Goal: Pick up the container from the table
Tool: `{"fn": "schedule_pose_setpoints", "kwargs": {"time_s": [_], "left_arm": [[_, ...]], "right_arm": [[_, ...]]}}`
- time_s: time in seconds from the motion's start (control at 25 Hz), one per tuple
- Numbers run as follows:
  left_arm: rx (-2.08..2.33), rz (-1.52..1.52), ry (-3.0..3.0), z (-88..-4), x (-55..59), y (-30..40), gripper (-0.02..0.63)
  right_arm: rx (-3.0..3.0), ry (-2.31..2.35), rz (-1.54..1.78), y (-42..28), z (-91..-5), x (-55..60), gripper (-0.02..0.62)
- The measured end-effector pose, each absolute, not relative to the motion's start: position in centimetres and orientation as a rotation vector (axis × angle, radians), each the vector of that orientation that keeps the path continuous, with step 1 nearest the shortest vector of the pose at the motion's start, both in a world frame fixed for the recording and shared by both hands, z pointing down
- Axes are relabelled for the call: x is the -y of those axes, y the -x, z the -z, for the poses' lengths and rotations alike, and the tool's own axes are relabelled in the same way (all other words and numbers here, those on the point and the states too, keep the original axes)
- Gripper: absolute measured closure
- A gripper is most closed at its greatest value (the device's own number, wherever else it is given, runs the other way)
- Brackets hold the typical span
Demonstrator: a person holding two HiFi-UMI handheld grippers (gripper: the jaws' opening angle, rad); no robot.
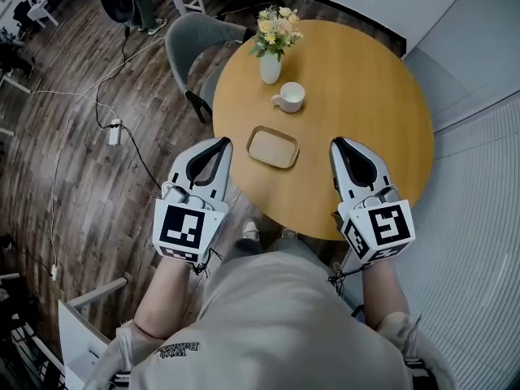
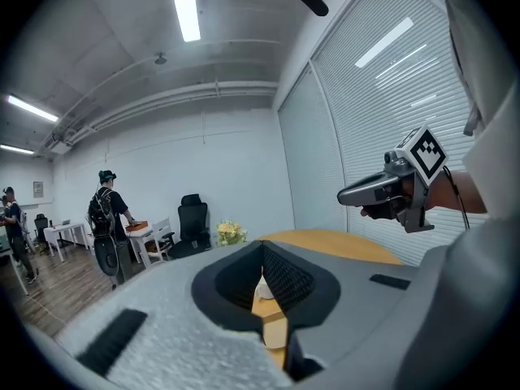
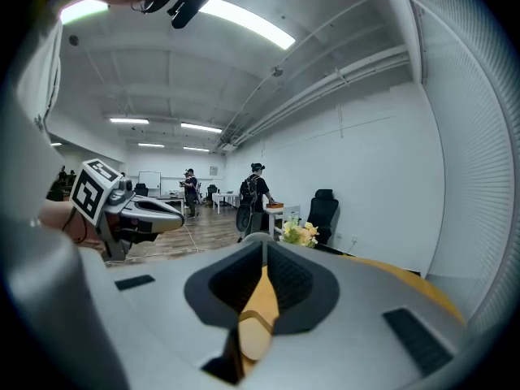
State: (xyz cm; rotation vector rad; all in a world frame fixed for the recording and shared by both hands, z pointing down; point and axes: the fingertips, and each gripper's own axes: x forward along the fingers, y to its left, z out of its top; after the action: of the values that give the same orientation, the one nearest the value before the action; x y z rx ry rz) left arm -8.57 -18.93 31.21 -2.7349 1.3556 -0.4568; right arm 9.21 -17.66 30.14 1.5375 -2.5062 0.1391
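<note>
The container (image 1: 273, 147) is a shallow tan rectangular dish with rounded corners, lying near the front of the round wooden table (image 1: 366, 80). My left gripper (image 1: 221, 143) hovers at the table's front-left edge, left of the dish, jaws shut and empty. My right gripper (image 1: 335, 142) hangs over the table to the dish's right, also shut and empty. Neither touches the dish. In the left gripper view the jaws (image 2: 262, 246) meet at the tip, and the right gripper (image 2: 390, 192) shows beyond. In the right gripper view the jaws (image 3: 262, 242) are closed, with the left gripper (image 3: 134, 211) beside them.
A white mug (image 1: 289, 97) stands just behind the dish, and a white vase of flowers (image 1: 270, 66) behind that. A grey chair (image 1: 195, 39) is tucked at the table's far left. Cables and a power strip (image 1: 115, 132) lie on the wooden floor. People stand far across the room (image 3: 258, 192).
</note>
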Motion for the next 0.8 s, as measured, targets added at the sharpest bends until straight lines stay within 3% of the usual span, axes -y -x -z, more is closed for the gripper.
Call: {"fn": "schedule_pose_setpoints", "kwargs": {"time_s": [0.32, 0.44, 0.8], "left_arm": [[-1.378, 0.484, 2.717, -31.8, 20.1, 7.4, 0.584], [-1.382, 0.503, 2.713, -32.5, 20.9, 7.3, 0.584], [-1.369, 0.512, 2.725, -34.9, 23.2, 6.2, 0.584]], "right_arm": [[2.528, -1.537, -0.253, -10.2, -31.8, 19.5, 0.551], [2.508, -1.518, -0.290, -10.3, -33.0, 20.3, 0.476], [2.433, -1.460, -0.430, -9.9, -38.8, 22.8, 0.466]]}}
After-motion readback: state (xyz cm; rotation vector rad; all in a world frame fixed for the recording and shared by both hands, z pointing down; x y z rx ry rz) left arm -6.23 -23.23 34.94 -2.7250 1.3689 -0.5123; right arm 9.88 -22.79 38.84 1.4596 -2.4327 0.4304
